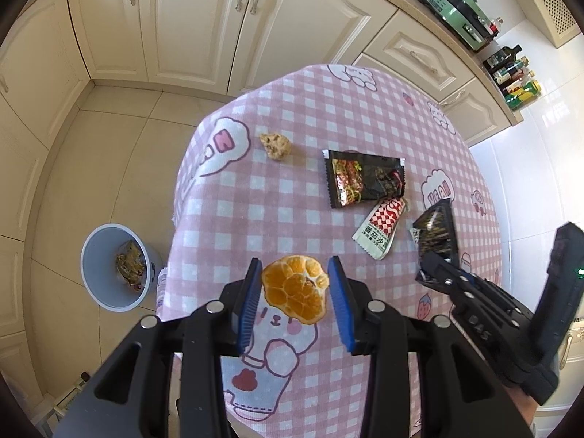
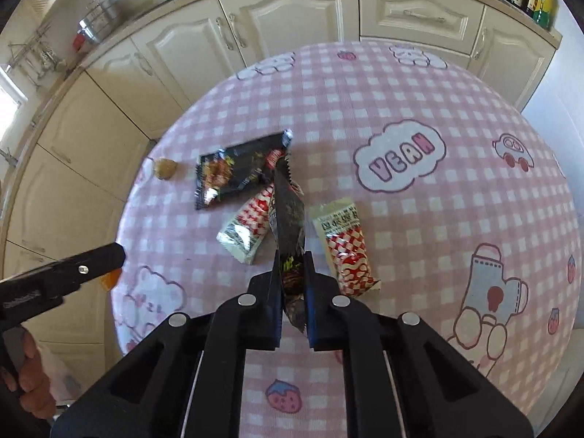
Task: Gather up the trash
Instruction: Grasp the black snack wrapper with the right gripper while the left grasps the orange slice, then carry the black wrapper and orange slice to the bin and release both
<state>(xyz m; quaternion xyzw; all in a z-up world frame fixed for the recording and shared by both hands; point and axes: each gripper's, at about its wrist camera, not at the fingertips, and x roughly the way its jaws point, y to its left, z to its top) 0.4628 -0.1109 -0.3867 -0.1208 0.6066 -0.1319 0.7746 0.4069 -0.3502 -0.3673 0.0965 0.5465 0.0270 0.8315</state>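
Observation:
An orange peel point(image 1: 295, 288) sits between the blue pads of my left gripper point(image 1: 295, 266), which is shut on it from both sides above the pink checked tablecloth point(image 1: 292, 200). My right gripper point(image 2: 292, 259) is shut on a crumpled black snack wrapper point(image 2: 288, 219) that stands up from its jaws. On the cloth lie a flat black wrapper point(image 1: 365, 179), a red-and-white sachet point(image 1: 381, 230), a second sachet point(image 2: 343, 244) and a brown food lump point(image 1: 276, 146). In the left wrist view the right gripper point(image 1: 429, 261) is at the right, with its wrapper point(image 1: 436, 233).
A grey bin point(image 1: 109, 292) with some trash inside stands on the tiled floor left of the table. Cream cabinets point(image 1: 182, 18) run behind the table. Bottles point(image 1: 514, 76) and a green appliance point(image 1: 460, 11) stand on the counter. A person's hand point(image 2: 33, 383) holds the left gripper.

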